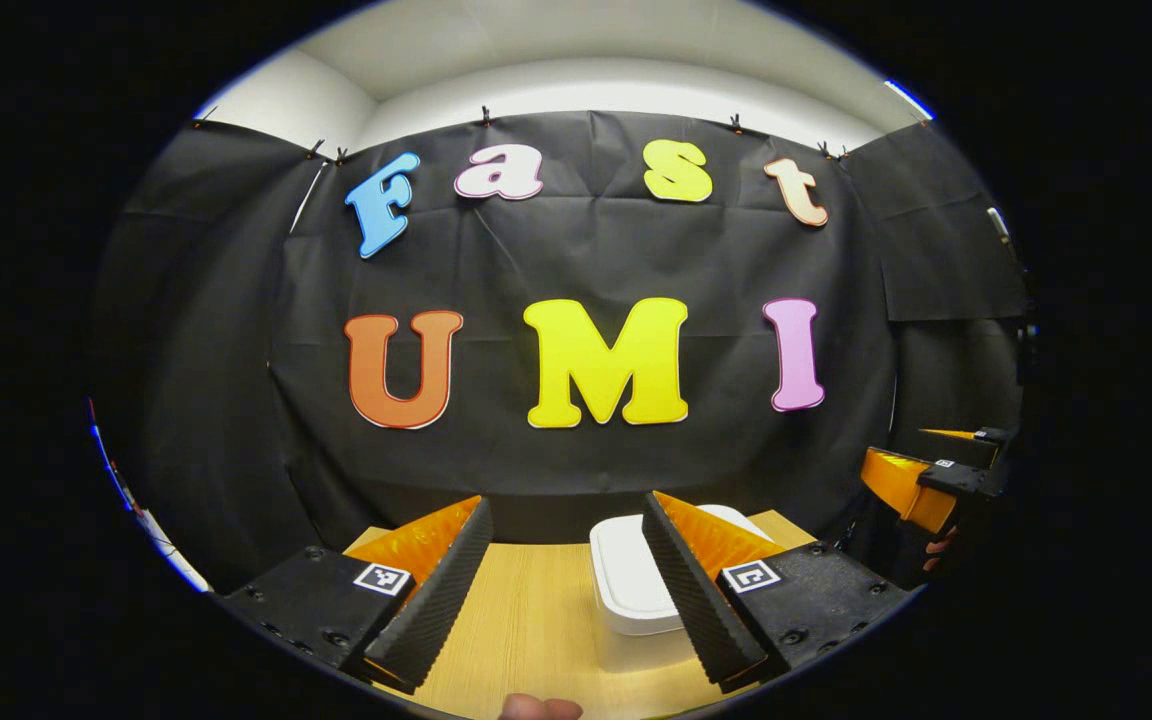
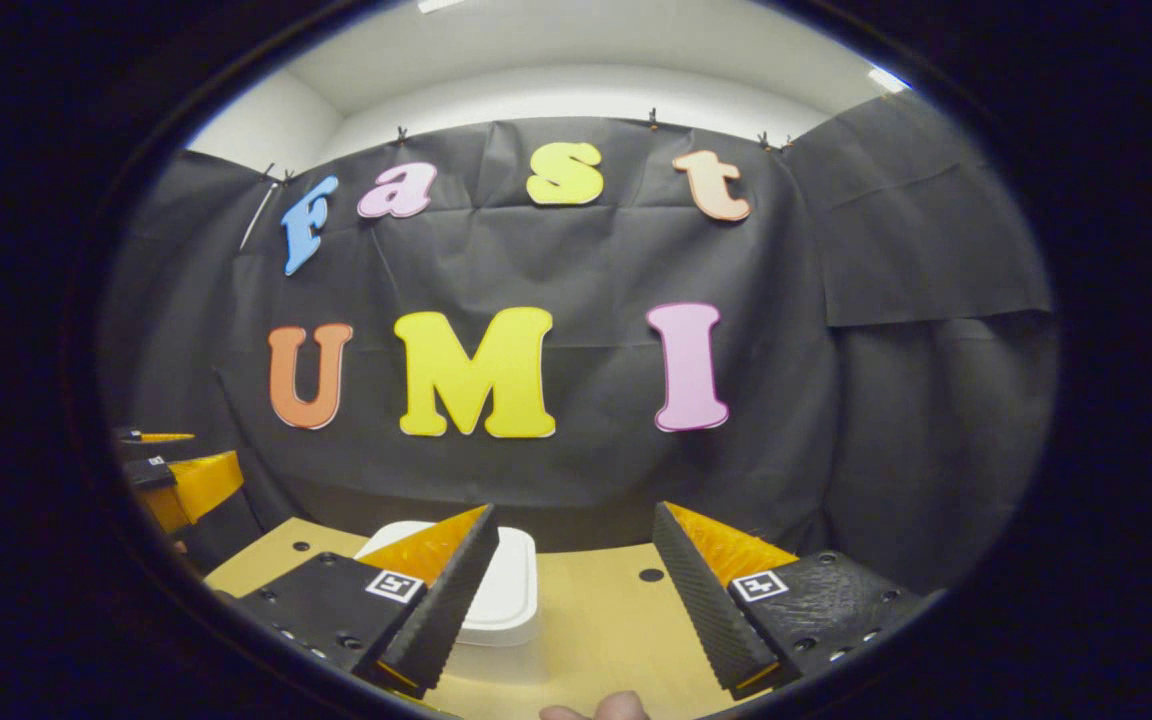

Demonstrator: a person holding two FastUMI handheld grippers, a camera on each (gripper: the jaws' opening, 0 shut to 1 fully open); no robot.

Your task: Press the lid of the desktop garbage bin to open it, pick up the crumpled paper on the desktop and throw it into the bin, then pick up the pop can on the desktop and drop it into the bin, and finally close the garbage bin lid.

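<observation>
A white bin (image 1: 631, 590) with its flat lid down stands on the wooden table (image 1: 526, 620). My left gripper (image 1: 568, 580) is open and held above the table; its right finger overlaps the bin's right side in the left gripper view. In the right gripper view the same white bin (image 2: 511, 590) sits low left of centre, partly behind the left finger of my open right gripper (image 2: 568, 585). Nothing lies between either pair of fingers. The right gripper (image 1: 921, 480) also appears at the far right of the left gripper view, and the left gripper (image 2: 176, 480) at the far left of the right gripper view.
The table (image 2: 616, 620) has a few small round holes (image 2: 650, 575) near its back edge. Black cloth hangs close behind the table. A fingertip (image 1: 536, 708) shows at the bottom edge of the left gripper view.
</observation>
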